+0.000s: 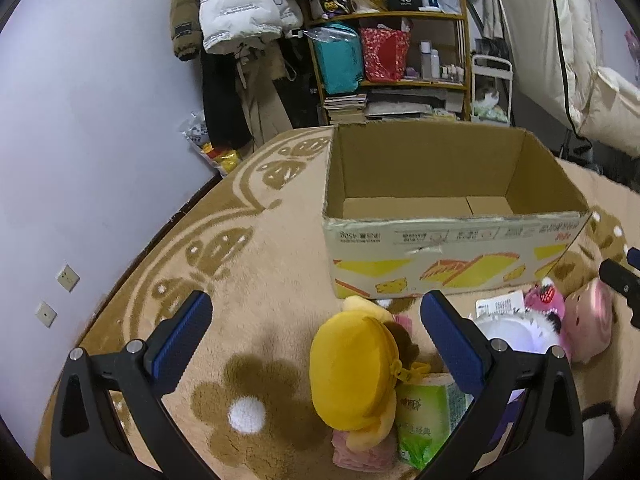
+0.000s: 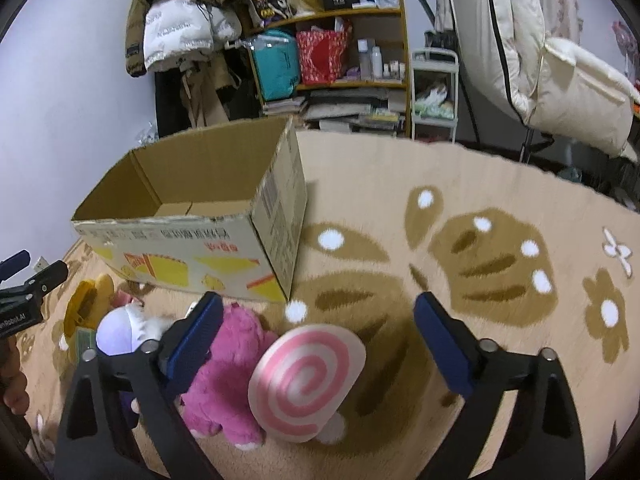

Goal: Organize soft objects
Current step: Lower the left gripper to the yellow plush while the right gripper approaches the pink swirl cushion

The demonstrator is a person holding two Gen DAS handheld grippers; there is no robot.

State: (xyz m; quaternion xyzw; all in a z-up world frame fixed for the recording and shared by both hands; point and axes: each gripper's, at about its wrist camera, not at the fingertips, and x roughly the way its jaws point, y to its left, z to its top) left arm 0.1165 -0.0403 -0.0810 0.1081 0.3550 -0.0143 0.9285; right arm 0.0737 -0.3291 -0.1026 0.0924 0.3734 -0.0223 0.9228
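Beige rug [image 1: 280, 240], cardboard box [image 1: 440, 256]; left tongs [image 1: 316, 320], right tongs [image 2: 318, 316] wide, holding nothing.

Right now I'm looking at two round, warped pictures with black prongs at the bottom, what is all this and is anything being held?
Those prongs are two hand-held grippers; a person carries one in each hand, and each has a wide-angle camera looking along its fingers. The left gripper hangs open over a yellow plush and a green tissue pack. The right gripper hangs open over a pink plush and a pink swirl cushion. Behind them on the rug stands an open cardboard box. Nothing is held.
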